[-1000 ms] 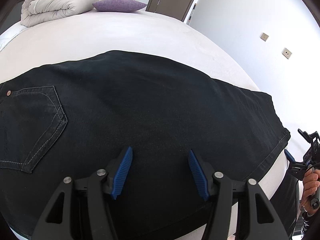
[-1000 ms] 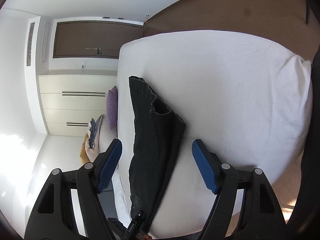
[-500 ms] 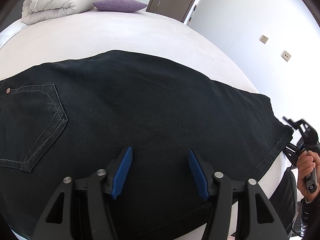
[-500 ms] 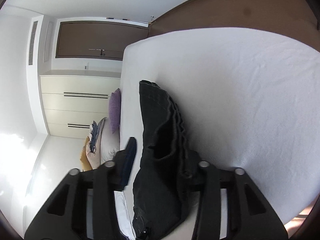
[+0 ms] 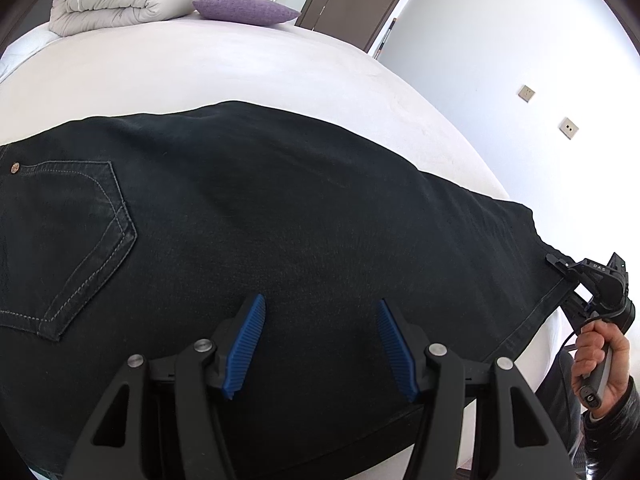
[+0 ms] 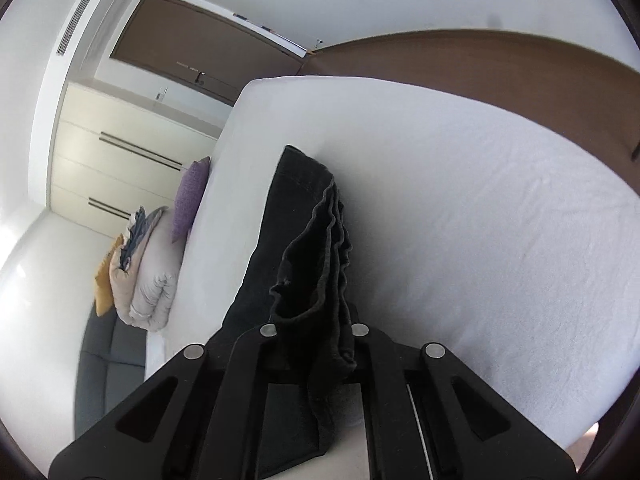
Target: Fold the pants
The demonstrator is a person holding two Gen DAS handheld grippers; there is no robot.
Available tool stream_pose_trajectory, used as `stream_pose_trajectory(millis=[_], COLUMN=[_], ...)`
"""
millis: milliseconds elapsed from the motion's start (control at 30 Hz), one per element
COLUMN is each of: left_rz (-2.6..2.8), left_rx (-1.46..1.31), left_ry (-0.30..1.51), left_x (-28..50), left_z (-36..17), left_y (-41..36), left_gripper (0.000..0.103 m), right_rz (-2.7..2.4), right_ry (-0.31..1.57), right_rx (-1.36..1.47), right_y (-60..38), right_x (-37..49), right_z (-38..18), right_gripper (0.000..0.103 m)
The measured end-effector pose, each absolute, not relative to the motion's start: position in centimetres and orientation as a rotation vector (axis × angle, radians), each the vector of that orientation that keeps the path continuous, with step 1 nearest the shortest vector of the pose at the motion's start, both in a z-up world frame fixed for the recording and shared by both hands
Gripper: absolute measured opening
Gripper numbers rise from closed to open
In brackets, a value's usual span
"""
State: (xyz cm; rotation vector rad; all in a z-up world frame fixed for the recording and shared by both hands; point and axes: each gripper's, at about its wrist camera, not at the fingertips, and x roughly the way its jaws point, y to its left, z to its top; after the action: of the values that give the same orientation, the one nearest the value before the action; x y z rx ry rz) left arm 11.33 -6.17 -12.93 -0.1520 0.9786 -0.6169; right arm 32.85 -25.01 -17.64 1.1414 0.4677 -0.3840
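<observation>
1. Jaws of the left gripper (image 5: 320,344) gape wide over the black pants (image 5: 280,220)
2. Right gripper (image 6: 314,332) pinches the pants' bunched hem
3. Pants lie on the white bed (image 5: 200,64), near edge

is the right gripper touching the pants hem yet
Touching. In the right wrist view the right gripper is shut on the bunched hem of the pants, the dark cloth pinched between its jaws.

You're looking at black denim pants (image 5: 280,216) lying flat across the bed, back pocket at 9 o'clock, hem bunching up at 3 o'clock w/ layers showing.
</observation>
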Motion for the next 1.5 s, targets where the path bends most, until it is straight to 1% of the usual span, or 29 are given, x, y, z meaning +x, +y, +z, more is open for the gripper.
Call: stream_pose_trajectory(millis=[33,100,167,200,233,267,300,367,433,767,967,1067,1100,1133,1167,1233,1267,1333,1367,1400,1500], left_rz=[-0.616,-0.614,-0.626,-0.64,-0.653,-0.669,-0.682,-0.722,-0.747,-0.823,-0.824,-0.817,-0.818,-0.82,-0.819,-0.816,-0.814,-0.804,-0.797,-0.794,-0.797], left_rx=[-0.16,-0.197,-0.276,-0.332,-0.374,-0.42,-0.448,-0.5,-0.535,-0.515,-0.492,-0.466,-0.467,-0.47,-0.475,-0.483,-0.489,-0.503,-0.508,-0.519,-0.53], left_ry=[0.981,0.987,0.992,0.994,0.997,1.0,1.004,1.021,1.044,1.148,1.199,1.214,1.216,1.219,1.226,1.238,1.243,1.261,1.264,1.264,1.259], left_x=[11.4,11.5,11.7,11.8,11.8,11.8,11.8,11.8,11.9,13.9,15.7,16.0,16.1,16.2,16.3,16.3,16.4,16.5,16.5,16.5,16.4], left_z=[-12.8,-12.6,-12.4,-12.4,-12.3,-12.2,-12.1,-11.9,-11.9,-12.5,-13.0,-13.0,-13.1,-13.2,-13.4,-13.7,-13.9,-14.6,-14.8,-15.0,-15.2], left_y=[-6.2,-6.0,-5.6,-5.4,-5.4,-5.6,-5.8,-6.7,-7.6,-15.6,-17.3,-18.0,-17.5,-17.6,-17.7,-17.5,-17.5,-17.3,-17.1,-16.9,-16.3], left_gripper=[0.061,0.061,0.067,0.073,0.081,0.084,0.091,0.095,0.097,0.098,0.097,0.092,0.087,0.08,0.075,0.057,0.05,0.022,0.016,0.012,0.009], right_rz=[-0.382,-0.359,-0.307,-0.272,-0.242,-0.201,-0.159,-0.102,-0.077,-0.088,-0.085,-0.084,-0.084,-0.083,-0.082,-0.082,-0.083,-0.083,-0.083,-0.081,-0.07], right_ry=[0.485,0.518,0.568,0.602,0.634,0.673,0.716,0.781,0.813,0.787,0.769,0.766,0.764,0.763,0.762,0.759,0.757,0.753,0.752,0.75,0.749], right_rx=[1.061,0.893,0.618,0.451,0.312,0.182,0.094,-0.021,-0.05,-0.041,-0.022,-0.019,-0.019,-0.018,-0.02,-0.027,-0.031,-0.039,-0.046,-0.052,-0.074], right_y=[-24.3,-21.5,-16.9,-13.8,-10.9,-7.9,-5.5,-1.9,-0.4,-0.4,-0.8,-0.8,-0.8,-0.8,-0.7,-0.9,-0.8,-0.8,-0.7,-0.6,-0.1], right_x=[33.8,33.0,35.3,36.5,37.6,38.8,39.9,40.5,40.8,38.8,38.4,38.5,38.5,38.4,38.3,38.2,38.1,38.0,37.9,37.9,37.7], right_z=[-16.7,-13.6,-11.2,-10.4,-10.1,-10.5,-11.5,-13.5,-15.0,-15.4,-15.5,-15.4,-15.3,-15.3,-15.3,-15.0,-15.0,-14.9,-14.8,-14.8,-14.5], right_gripper=[0.004,0.004,0.004,0.004,0.004,0.004,0.004,0.004,0.004,0.004,0.004,0.004,0.004,0.004,0.004,0.004,0.004,0.004,0.004,0.004,0.004])
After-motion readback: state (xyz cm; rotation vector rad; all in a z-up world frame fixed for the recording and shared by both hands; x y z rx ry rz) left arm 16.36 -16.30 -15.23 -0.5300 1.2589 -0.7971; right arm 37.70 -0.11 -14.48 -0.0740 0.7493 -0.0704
